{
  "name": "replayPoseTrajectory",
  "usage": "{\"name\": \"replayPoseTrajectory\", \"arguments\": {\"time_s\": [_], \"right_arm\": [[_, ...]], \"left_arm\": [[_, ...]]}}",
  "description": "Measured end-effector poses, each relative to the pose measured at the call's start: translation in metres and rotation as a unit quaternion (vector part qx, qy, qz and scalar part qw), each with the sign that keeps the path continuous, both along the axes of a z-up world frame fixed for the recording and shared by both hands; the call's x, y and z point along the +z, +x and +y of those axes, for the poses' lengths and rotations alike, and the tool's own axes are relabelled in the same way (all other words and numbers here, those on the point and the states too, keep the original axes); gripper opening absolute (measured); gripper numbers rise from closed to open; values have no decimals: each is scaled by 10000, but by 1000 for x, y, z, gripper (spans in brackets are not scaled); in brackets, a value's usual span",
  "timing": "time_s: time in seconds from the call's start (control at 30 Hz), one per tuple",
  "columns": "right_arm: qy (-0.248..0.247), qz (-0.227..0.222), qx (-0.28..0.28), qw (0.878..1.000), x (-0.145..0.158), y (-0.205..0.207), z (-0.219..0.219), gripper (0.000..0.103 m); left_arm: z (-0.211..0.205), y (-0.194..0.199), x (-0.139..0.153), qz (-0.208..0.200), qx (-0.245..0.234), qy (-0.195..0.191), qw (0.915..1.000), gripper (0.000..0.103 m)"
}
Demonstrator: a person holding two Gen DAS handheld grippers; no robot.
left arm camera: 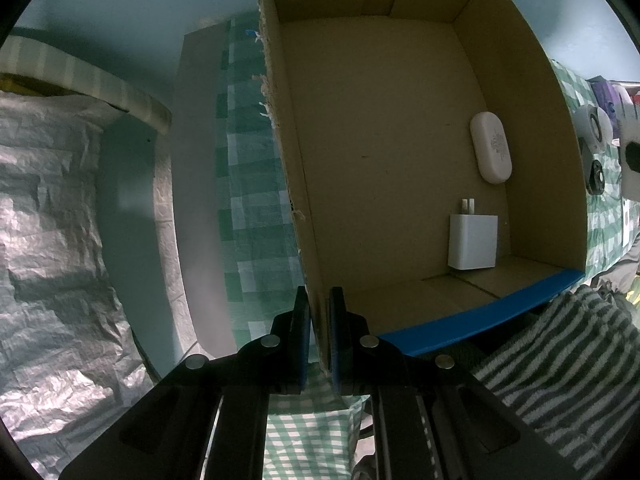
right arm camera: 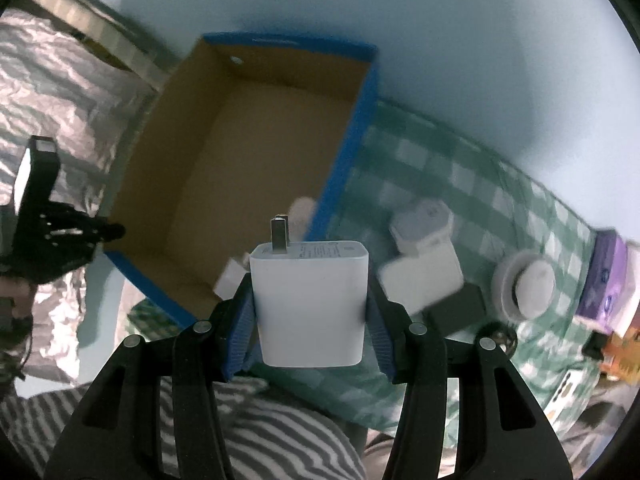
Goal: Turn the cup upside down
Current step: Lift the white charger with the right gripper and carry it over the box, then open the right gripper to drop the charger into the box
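Cup: position cannot be told in either view.

Left wrist: left gripper (left arm camera: pixel 320 300) jaws narrow, clamped on near-left wall of cardboard box (left arm camera: pixel 384 152). Inside, far right: oval case (left arm camera: pixel 490 148), boxed charger (left arm camera: pixel 473 242). Striped towel (left arm camera: pixel 560 364) near right.

Right wrist: right gripper (right arm camera: pixel 310 286) jaws hold white charger (right arm camera: pixel 312 320), prongs pointing far, over the box's near corner. Blurred white items on checked desk cloth (right arm camera: pixel 460 168), right.
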State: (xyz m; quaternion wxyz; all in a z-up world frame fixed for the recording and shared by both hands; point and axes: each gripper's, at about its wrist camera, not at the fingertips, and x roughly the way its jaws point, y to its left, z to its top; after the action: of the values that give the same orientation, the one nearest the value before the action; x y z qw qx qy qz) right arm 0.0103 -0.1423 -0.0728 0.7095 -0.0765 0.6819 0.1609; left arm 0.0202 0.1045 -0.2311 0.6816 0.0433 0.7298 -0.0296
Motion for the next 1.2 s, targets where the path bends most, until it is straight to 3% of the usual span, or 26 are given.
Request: {"name": "replayPoseTrajectory", "arguments": {"time_s": [0.47, 0.93, 1.2], "right_arm": [[-150, 177, 625, 9978, -39, 7, 55, 52], [-440, 422, 767, 9952, -83, 2, 64, 52], [-489, 347, 798, 9950, -84, 2, 67, 52]], "left_arm": [[0, -1, 1, -5, -3, -6, 10000, 7], [1, 1, 2, 5, -23, -19, 10000, 7], [1, 1, 1, 14, -27, -35, 10000, 7]]}}
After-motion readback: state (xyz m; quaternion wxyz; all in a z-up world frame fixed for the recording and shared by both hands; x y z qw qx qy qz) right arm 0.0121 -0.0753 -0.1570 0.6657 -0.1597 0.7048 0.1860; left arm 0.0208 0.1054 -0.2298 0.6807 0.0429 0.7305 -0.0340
